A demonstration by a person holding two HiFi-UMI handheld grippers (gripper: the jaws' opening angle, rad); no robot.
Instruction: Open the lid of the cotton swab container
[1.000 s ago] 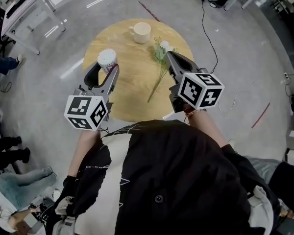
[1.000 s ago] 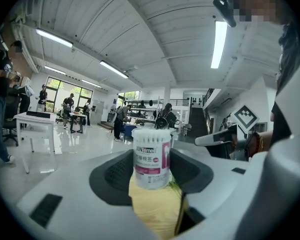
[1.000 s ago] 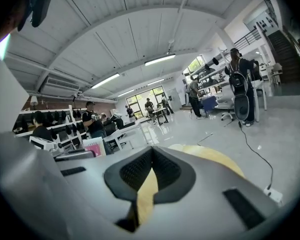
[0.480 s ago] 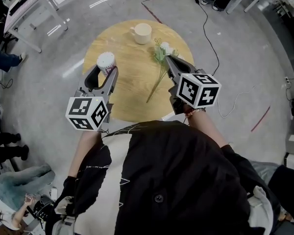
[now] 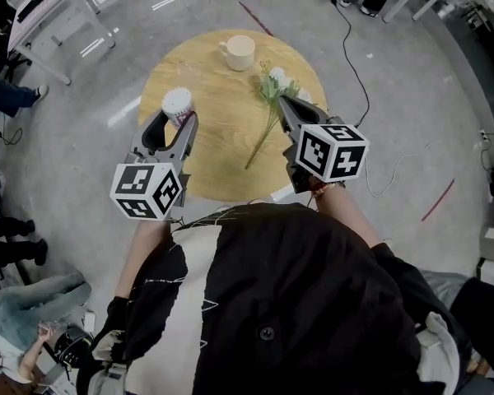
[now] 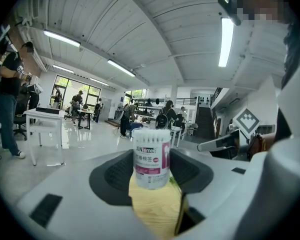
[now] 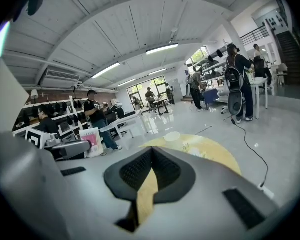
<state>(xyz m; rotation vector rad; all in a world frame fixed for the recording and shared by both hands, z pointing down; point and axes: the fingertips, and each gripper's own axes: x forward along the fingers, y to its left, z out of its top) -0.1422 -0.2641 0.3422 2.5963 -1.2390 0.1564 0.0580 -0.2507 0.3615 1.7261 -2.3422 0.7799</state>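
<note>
- Open-plan lab or workshop hall: ribbed ceiling with strip lights at upper right.
- White workbenches and standing people at left.
- Glossy grey floor.

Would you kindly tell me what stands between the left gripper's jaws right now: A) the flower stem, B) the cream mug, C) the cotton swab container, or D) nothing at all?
C: in its own view, the cotton swab container stands upright between the pads of the left gripper.
</note>
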